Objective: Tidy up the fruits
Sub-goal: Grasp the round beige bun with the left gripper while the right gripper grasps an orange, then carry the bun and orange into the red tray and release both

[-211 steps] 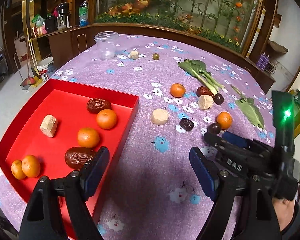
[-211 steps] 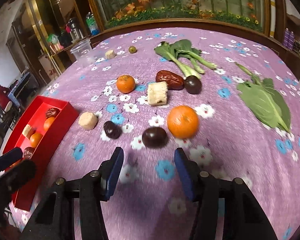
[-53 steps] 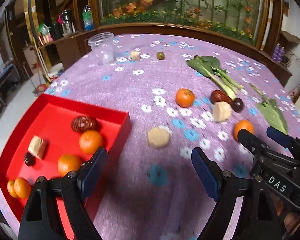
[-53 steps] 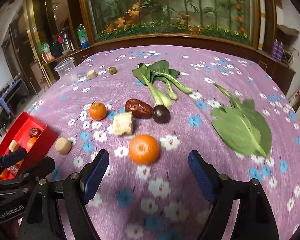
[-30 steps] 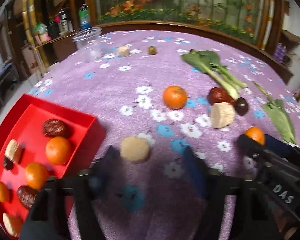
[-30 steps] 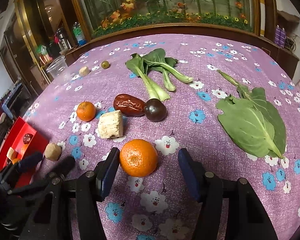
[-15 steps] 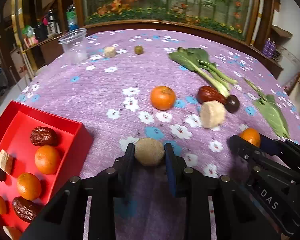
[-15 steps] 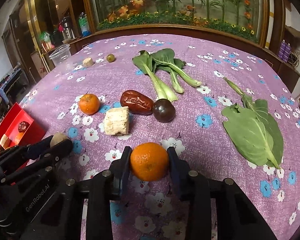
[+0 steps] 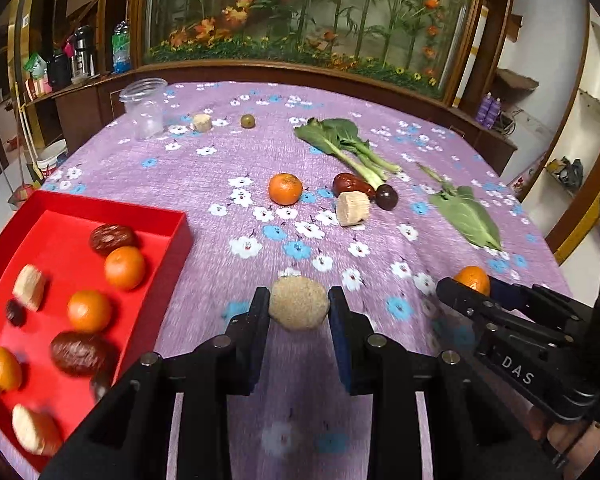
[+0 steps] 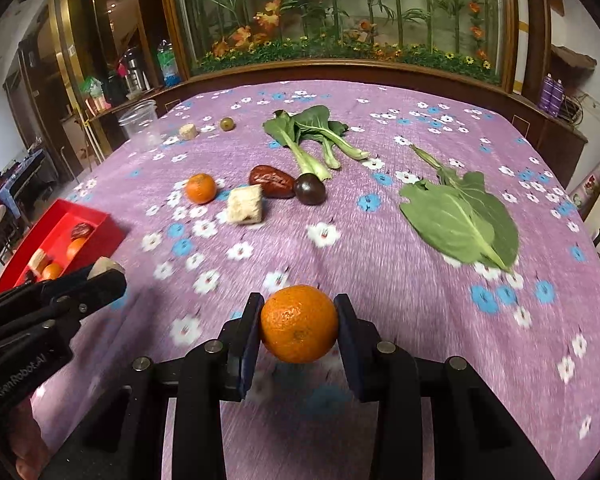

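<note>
Left hand-held gripper [image 9: 299,312]: clamped on a tan round fruit [image 9: 298,303], pads pressed to both its sides, just right of the red tray [image 9: 172,236]. Whether lifted off the bench [image 9: 228,160] or touching it: cannot tell.

Right hand-held gripper [image 10: 298,330]: clamped on an orange [image 10: 299,329], pads on both sides, well right of the red tray. Same orange visible in the left wrist view beyond the black gripper body.

Red tray, at the bench's left edge: loaded with several small oranges [image 9: 124,267], two dark red dates [image 9: 112,237], pale cut chunks [image 9: 29,286] and one small dark fruit [image 9: 15,313]. Contents blurred at the near end.

Right of and beyond the red tray, lying loose on the purple flowered cloth [image 10: 380,280]: one small orange [image 9: 285,188]; further right a pale cut chunk [image 9: 352,208], a red date [image 9: 350,185] just behind it, and a dark round fruit [image 9: 386,197] beside the date. Bok choy stalks [image 9: 346,144] behind that cluster; a single green leaf [image 9: 466,216] furthest right.

Far beyond the red tray: clear plastic jar [image 9: 144,108], upright, with a small pale piece [image 9: 202,122] and a small green fruit [image 9: 247,121] to its right.
</note>
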Tool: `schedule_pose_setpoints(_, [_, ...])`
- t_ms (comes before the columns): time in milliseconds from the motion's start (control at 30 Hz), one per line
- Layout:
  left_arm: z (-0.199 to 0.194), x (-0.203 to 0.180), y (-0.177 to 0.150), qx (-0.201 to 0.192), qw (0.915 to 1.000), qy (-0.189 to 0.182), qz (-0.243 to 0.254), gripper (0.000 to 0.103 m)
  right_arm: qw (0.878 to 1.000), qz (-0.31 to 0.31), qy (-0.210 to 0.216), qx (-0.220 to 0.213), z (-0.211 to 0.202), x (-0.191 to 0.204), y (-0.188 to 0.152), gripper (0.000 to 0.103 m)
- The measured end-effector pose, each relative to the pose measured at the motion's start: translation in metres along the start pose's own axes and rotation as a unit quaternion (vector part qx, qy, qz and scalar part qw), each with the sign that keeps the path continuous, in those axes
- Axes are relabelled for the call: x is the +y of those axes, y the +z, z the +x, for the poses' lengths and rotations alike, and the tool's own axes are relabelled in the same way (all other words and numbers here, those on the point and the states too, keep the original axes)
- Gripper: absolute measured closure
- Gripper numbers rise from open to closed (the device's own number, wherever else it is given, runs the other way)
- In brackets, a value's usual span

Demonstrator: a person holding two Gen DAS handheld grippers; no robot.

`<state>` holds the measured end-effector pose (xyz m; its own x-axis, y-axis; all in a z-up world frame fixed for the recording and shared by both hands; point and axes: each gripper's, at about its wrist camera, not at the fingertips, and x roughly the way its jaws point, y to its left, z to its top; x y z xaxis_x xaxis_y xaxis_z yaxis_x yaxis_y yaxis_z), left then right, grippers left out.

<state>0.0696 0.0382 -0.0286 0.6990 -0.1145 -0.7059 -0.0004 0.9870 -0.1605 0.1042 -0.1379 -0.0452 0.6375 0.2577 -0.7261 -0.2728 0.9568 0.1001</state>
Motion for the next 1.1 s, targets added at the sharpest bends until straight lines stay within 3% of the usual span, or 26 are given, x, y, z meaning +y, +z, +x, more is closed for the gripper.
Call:
schedule_pose_setpoints(233, [-0.041,0.008,-0.019,-0.017,0.9998,-0.007,-0.013,0.075,1.000,-0.002,0.012,-0.013,-0.030,0.018,-0.017,0.065])
schedule_pose_setpoints(533, [-0.090,0.026,-0.030,-0.052,0.9979,0.025,-0.030,0.075,0.998,-0.025,0.041,-0.033,-0.058,0.057,-0.024,0.064])
schedule_pose_setpoints(1100, [-0.150,0.130,-0.044,-0.070,0.9792,0.115,-0.152,0.074,0.988,-0.098,0.100,-0.059,-0.078,0.161,-0.008,0.064])
